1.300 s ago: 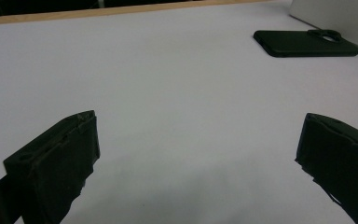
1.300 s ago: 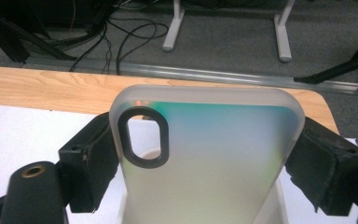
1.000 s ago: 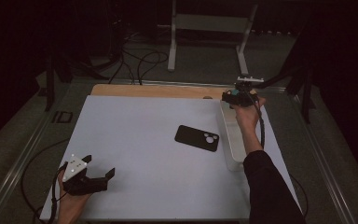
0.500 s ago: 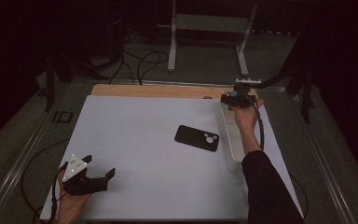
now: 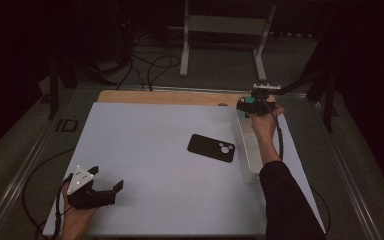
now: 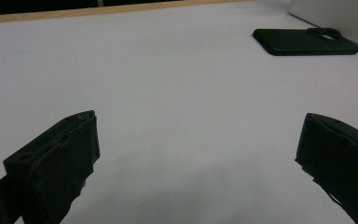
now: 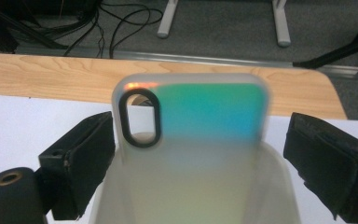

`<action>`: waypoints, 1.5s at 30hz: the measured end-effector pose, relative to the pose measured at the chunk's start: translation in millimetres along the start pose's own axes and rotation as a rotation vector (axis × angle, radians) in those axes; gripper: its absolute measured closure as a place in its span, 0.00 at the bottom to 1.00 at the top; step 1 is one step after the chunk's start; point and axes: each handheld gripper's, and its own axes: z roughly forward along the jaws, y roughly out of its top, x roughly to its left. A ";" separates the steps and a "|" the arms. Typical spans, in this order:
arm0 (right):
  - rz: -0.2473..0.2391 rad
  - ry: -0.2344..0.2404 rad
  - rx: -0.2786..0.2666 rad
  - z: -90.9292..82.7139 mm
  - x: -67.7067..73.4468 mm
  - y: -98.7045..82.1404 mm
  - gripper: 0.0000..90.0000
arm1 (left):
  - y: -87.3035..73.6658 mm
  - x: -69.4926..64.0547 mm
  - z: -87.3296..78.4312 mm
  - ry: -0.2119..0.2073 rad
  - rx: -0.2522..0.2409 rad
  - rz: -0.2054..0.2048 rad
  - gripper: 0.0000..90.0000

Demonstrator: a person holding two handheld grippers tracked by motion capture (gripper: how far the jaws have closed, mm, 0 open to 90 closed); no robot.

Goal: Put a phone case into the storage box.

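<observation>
Iridescent phone case (image 7: 193, 135) is the thing in hand: it stands upright in the translucent bin (image 7: 275, 186) at the table's right edge, its teal-to-green back facing the right gripper (image 7: 198, 154), which sits at the bin's far end in the high view (image 5: 254, 105). Its jaws stand wide, one on each side of the case; the left-hand one looks close to the case's edge, though whether it touches is hard to tell. Nothing is gripped.

Nearest the person, the left gripper (image 5: 102, 192) rests low on the white mat (image 5: 150, 150) at the front left corner, jaws wide open and holding nothing, well apart from everything else.

The main risk, judging from here, is a poor squeeze: the case is thin and smooth, so jaws closing off-centre could twist it, slip off, or tip it flat into the bin. Pushing down could also nudge the light bin along the mat.

Farther in, a black phone case (image 5: 211, 148) lies flat on the mat just beside the bin's left wall, clear of the right gripper's path. Beyond the mat runs the wooden table edge (image 5: 165, 96), then floor cables (image 5: 150, 65) and a white stand (image 5: 225, 25).
</observation>
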 end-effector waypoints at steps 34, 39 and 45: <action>-0.137 0.232 -0.192 -90.3 13.5 -1.8 0.10 | 0.0 -2.0 -0.4 0.000 0.002 0.003 0.00; -0.150 0.270 -0.224 -101.2 18.5 -4.9 0.10 | 0.3 -1.9 0.1 -0.001 0.002 0.003 0.00; -0.182 0.315 -0.246 -112.6 27.0 -12.7 0.10 | 0.3 -2.0 0.8 -0.002 0.003 0.004 0.00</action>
